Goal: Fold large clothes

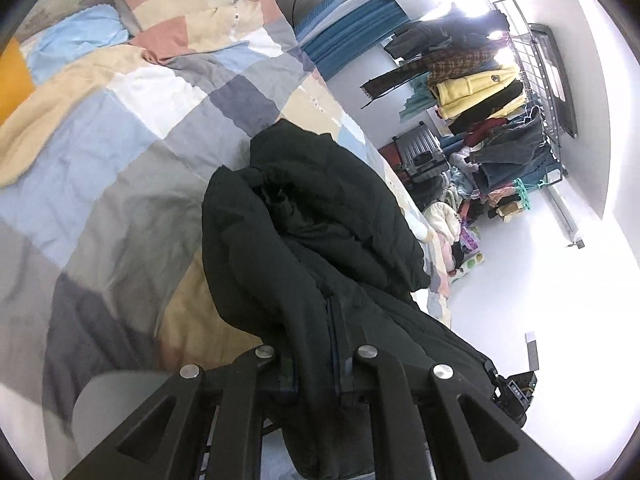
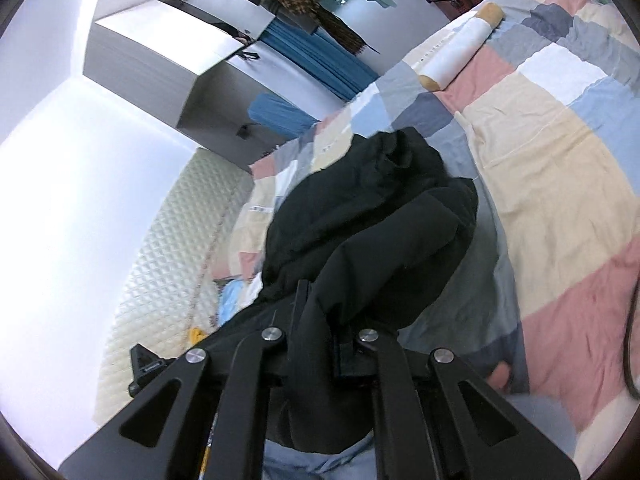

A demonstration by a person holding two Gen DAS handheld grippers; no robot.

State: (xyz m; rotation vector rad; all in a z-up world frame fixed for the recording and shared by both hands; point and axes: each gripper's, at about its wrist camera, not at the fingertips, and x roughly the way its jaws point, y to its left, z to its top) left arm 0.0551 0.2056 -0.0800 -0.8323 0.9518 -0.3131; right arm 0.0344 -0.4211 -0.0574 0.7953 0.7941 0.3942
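A large black padded jacket (image 1: 320,232) hangs bunched above the patchwork bedspread (image 1: 120,140). My left gripper (image 1: 316,364) is shut on a fold of the jacket, which drapes over and between its fingers. In the right wrist view the same black jacket (image 2: 372,232) hangs in a bundle over the bedspread (image 2: 560,200). My right gripper (image 2: 320,344) is shut on another edge of the jacket. The fingertips of both grippers are hidden by the cloth.
A cream blanket (image 1: 60,120) and a light blue cloth (image 1: 76,40) lie on the bed. A white roll (image 2: 456,56) lies near the bed's far edge. A loaded clothes rack (image 1: 488,92), a suitcase (image 1: 420,152) and floor piles stand beside the bed. A quilted white headboard (image 2: 168,260) stands at one end.
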